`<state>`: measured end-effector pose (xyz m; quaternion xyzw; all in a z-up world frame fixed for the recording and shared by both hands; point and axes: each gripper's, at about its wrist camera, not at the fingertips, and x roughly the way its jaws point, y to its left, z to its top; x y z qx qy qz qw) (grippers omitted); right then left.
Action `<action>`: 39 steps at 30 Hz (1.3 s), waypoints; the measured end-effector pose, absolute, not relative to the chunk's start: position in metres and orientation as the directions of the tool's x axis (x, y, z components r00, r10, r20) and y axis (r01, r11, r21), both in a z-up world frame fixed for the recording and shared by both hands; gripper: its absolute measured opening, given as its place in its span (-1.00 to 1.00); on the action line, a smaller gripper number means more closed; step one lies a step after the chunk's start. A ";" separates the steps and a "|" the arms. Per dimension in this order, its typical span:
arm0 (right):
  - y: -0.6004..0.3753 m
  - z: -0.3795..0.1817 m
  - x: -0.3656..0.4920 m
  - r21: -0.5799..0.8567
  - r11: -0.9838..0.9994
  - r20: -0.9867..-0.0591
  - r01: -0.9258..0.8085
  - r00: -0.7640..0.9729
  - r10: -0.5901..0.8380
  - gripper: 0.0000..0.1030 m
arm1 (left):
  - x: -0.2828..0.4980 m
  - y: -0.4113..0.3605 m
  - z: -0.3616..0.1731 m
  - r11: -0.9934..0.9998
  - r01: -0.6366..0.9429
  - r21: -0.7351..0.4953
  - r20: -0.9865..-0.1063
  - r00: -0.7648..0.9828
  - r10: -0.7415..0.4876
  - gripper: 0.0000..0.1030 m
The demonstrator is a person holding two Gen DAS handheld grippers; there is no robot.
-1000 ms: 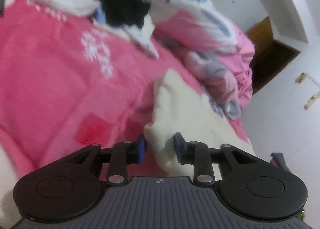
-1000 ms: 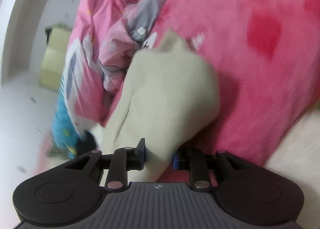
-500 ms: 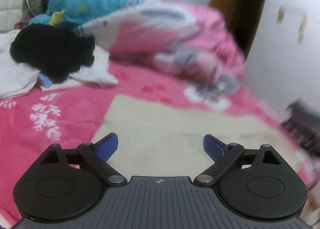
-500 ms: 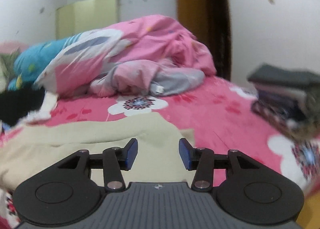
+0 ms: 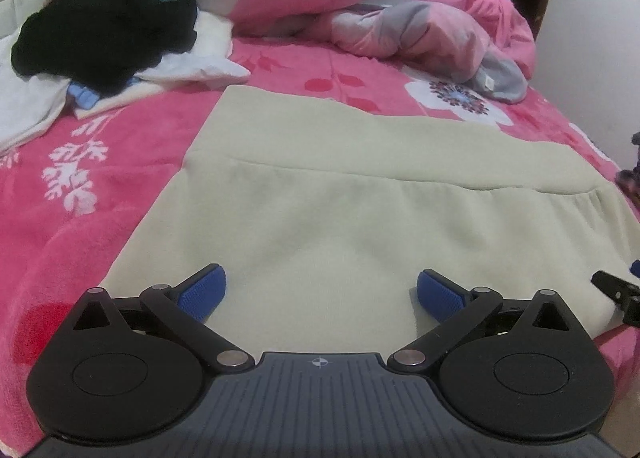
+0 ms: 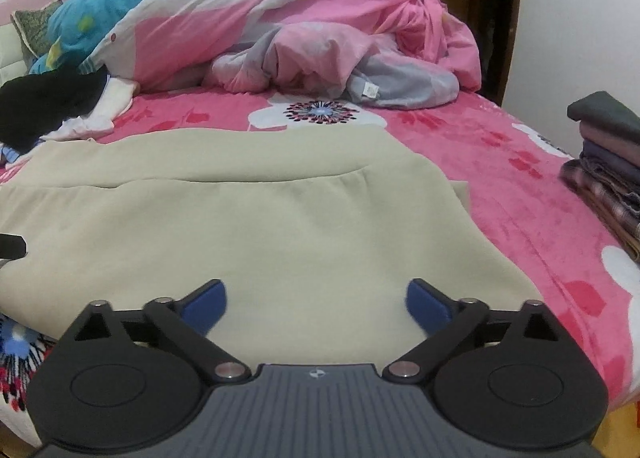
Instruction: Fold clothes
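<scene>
A pale beige knit garment with a wide ribbed band (image 5: 352, 193) lies spread flat on the pink floral plush bedspread (image 5: 92, 185), its band toward the far side of the bed. Its near edge runs under both cameras, so the lower part is cut off in each view.

The left gripper (image 5: 320, 294) hovers over the garment's near portion with its jaws opening, the blue pads (image 5: 202, 292) far apart and nothing pinched between them; cloth only shows behind the gap. The right gripper (image 6: 316, 300) does the same toward the garment's right side, jaws opening, its blue fingertips (image 6: 426, 304) blurred and clear of the fabric. Each gripper appears in the other's view only as a black sliver at the frame edge.

Behind the garment, a crumpled pink and grey quilt (image 6: 320, 41) is heaped up, hiding whatever lies beneath it. On the left, a black garment (image 5: 108, 33) rests on white cloth (image 5: 192, 61), with a small blue item underneath too hidden to identify. A stack of folded dark clothes (image 6: 604, 161) sits at the right edge, partly cut off.
</scene>
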<state>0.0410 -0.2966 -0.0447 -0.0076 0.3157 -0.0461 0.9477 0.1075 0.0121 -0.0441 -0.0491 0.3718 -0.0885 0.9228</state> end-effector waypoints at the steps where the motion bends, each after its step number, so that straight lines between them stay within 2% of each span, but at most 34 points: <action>1: -0.297 -0.044 0.041 -0.037 0.996 -0.598 0.084 0.796 -0.090 1.00 | 0.107 0.012 -0.043 0.979 0.123 -0.160 -0.680 0.706 -0.200 1.00; 8: -0.294 -0.042 0.041 -0.027 0.995 -0.604 0.100 0.791 -0.096 1.00 | 0.107 0.014 -0.040 0.978 0.095 -0.183 -0.694 0.692 -0.197 1.00; 15: -0.307 -0.039 0.036 0.080 0.994 -0.583 0.078 0.812 -0.017 1.00 | 0.115 0.021 -0.035 0.971 0.058 -0.233 -0.723 0.657 -0.213 1.00; 20: -0.304 -0.040 0.031 0.052 0.997 -0.557 0.058 0.830 -0.019 1.00 | 0.119 0.013 -0.033 0.981 0.038 -0.191 -0.753 0.636 -0.172 1.00; 22: -0.304 -0.037 0.029 0.046 0.998 -0.537 0.044 0.844 -0.013 1.00 | 0.120 0.009 -0.034 0.986 0.038 -0.164 -0.759 0.633 -0.151 1.00; 26: -0.307 -0.019 0.024 0.095 0.995 -0.439 0.025 0.899 0.019 1.00 | 0.123 0.005 -0.035 0.991 0.029 -0.133 -0.766 0.631 -0.121 1.00; 31: -0.297 -0.002 0.047 0.014 1.000 -0.402 0.012 0.916 -0.005 0.94 | 0.124 0.000 -0.035 0.994 0.019 -0.105 -0.773 0.628 -0.094 1.00; 34: -0.293 -0.002 0.064 -0.025 1.000 -0.395 -0.017 0.919 0.006 0.67 | 0.125 -0.001 -0.035 0.995 0.012 -0.099 -0.775 0.626 -0.084 1.00; 35: -0.292 -0.003 0.069 -0.037 0.999 -0.396 -0.025 0.918 0.008 0.49 | 0.125 -0.001 -0.035 0.995 0.010 -0.096 -0.776 0.626 -0.081 1.00; 37: -0.290 -0.007 0.080 -0.063 0.997 -0.400 -0.040 0.917 0.011 0.34 | 0.125 -0.003 -0.035 0.996 0.009 -0.089 -0.776 0.626 -0.075 1.00; 39: -0.296 -0.019 0.088 -0.098 0.995 -0.435 -0.021 0.900 -0.024 0.13 | 0.125 -0.004 -0.035 0.997 0.008 -0.083 -0.777 0.626 -0.070 1.00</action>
